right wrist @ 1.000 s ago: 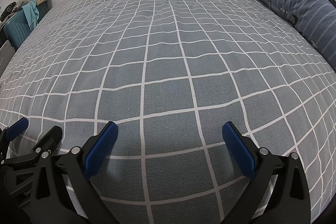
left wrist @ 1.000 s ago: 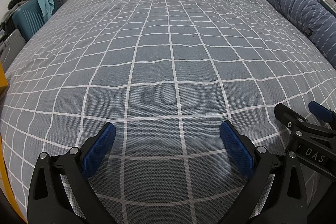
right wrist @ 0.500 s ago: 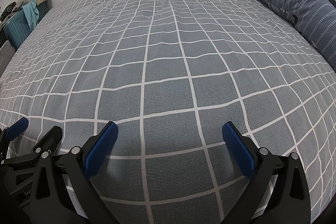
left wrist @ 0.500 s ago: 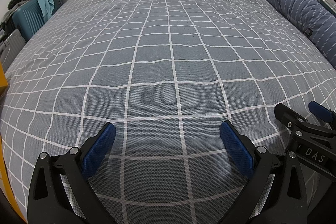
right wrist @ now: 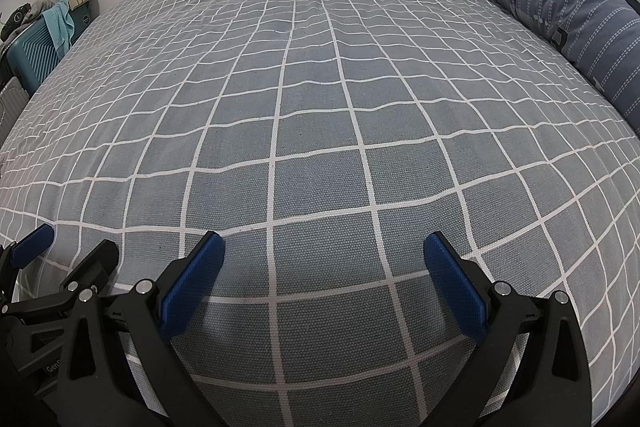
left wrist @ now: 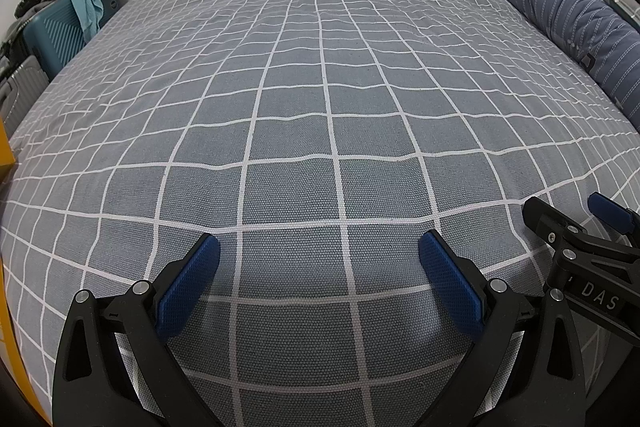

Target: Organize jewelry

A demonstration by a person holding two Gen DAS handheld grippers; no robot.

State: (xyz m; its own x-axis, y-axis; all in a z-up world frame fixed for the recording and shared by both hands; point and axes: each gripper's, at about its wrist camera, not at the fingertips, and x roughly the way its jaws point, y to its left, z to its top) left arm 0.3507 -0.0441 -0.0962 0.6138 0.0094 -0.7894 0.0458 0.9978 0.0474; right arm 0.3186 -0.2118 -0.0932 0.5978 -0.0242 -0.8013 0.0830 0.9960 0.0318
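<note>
The left hand-held gripper (left wrist: 319, 269) and the right hand-held gripper (right wrist: 325, 267) are hovering side by side above the near edge of the bed (left wrist: 320, 99), both spread wide, gripping nothing. Jewelry is not showing in either view.

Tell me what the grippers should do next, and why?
Probably turn or lift to look around for the jewelry. Both the left gripper and the right gripper are open, hold nothing, and sit side by side over the checked bedsheet. No jewelry or box shows in either view, only a pillow and a suitcase at the edges.
</note>
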